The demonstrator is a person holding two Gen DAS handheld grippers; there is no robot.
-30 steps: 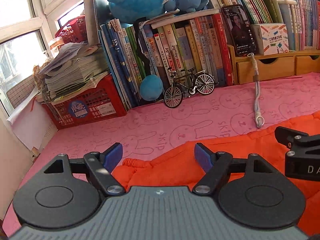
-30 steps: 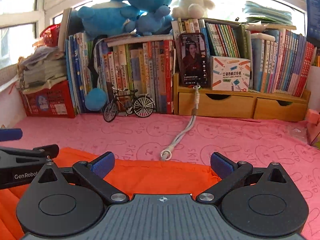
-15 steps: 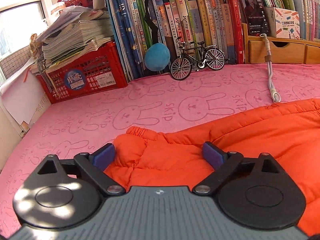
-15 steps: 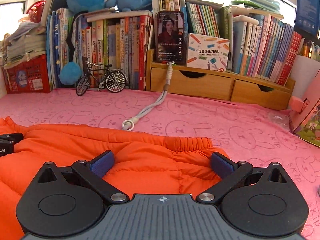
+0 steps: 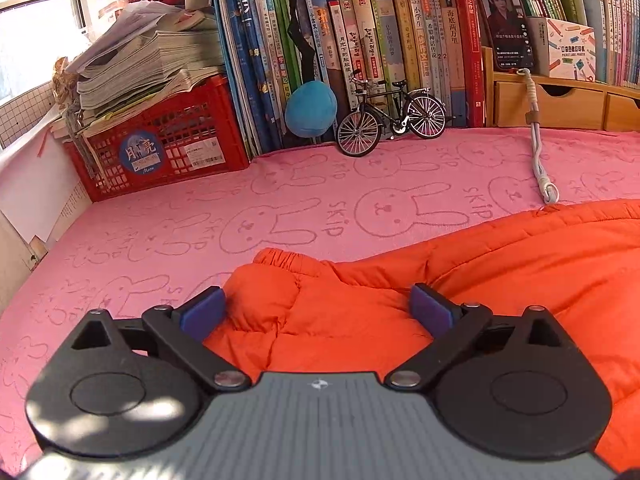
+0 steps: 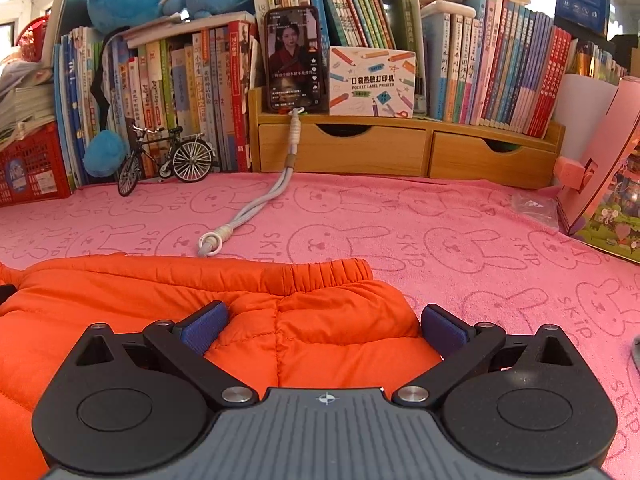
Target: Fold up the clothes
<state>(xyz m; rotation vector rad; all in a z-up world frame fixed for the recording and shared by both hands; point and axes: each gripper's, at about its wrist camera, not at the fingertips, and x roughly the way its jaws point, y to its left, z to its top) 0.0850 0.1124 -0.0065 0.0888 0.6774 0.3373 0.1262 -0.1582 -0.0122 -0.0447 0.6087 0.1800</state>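
An orange puffy jacket (image 5: 500, 272) lies spread on the pink rabbit-print cloth (image 5: 280, 200). Its left sleeve, with an elastic cuff (image 5: 280, 260), lies between the fingers of my left gripper (image 5: 316, 310). That gripper's jaws are opening, and the blue pads stand apart on either side of the sleeve. In the right wrist view the jacket (image 6: 120, 292) ends in the other sleeve, whose cuff (image 6: 320, 274) points away from me. My right gripper (image 6: 324, 326) stands wide open astride that sleeve, without squeezing it.
Behind the cloth stand rows of books, a red crate (image 5: 160, 156) with stacked papers, a model bicycle (image 5: 390, 120) and a wooden drawer unit (image 6: 344, 152). A white cord (image 6: 248, 208) trails from a propped phone (image 6: 294, 60) toward the jacket. A pink box (image 6: 600, 160) leans at the right.
Both grippers came down and forward until each straddles a sleeve of the jacket. The left jaws have spread wider. The other gripper has left the left view.
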